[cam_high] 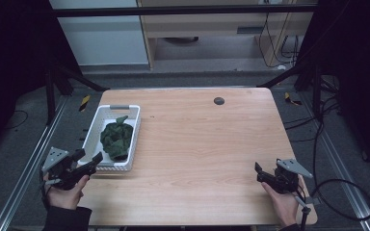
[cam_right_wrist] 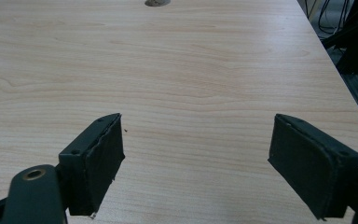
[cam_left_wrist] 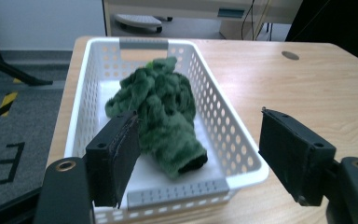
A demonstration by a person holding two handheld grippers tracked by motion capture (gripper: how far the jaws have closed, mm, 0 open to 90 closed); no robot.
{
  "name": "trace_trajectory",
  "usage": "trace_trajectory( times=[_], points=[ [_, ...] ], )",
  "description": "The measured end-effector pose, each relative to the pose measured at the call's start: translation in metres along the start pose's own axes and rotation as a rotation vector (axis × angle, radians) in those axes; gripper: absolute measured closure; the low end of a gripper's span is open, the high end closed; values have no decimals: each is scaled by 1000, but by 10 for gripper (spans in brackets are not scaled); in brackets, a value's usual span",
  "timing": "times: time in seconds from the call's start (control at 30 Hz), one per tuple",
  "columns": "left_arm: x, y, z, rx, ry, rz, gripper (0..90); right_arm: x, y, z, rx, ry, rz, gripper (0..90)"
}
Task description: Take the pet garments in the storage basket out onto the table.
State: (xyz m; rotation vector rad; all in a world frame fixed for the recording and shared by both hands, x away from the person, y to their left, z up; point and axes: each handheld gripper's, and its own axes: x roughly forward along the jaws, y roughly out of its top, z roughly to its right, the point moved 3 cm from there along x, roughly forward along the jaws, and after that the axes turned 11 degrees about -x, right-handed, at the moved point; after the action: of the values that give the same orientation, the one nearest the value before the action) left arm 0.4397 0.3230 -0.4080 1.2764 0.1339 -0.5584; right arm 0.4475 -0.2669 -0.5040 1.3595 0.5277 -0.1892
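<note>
A white perforated basket [cam_high: 134,144] stands on the left part of the wooden table [cam_high: 202,144]. A crumpled green plush cloth [cam_high: 117,139] lies inside it. My left gripper [cam_high: 90,155] hovers open at the basket's near end, off the table's left front corner. In the left gripper view the open left gripper [cam_left_wrist: 196,119] has the basket's rim [cam_left_wrist: 242,154] and the green cloth [cam_left_wrist: 163,112] just ahead of its jaws. My right gripper [cam_high: 265,169] is open and empty near the table's right front corner. In the right gripper view the right gripper [cam_right_wrist: 198,121] faces bare wood.
A dark round grommet [cam_high: 218,101] sits in the tabletop near the far edge, and its near edge shows as the grommet [cam_right_wrist: 157,2] in the right gripper view. Black frame posts and cables stand around the table. Bare wood stretches between the basket and my right gripper.
</note>
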Motion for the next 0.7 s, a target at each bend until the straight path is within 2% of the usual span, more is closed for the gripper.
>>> trace_trajectory(
  times=[0.2,0.7],
  points=[
    [10,18,5,24,6,-2,275,0,0,-2,-8,10,4,175],
    [38,37,6,46,27,-31,272,2,1,-6,-24,28,1,164]
  ],
)
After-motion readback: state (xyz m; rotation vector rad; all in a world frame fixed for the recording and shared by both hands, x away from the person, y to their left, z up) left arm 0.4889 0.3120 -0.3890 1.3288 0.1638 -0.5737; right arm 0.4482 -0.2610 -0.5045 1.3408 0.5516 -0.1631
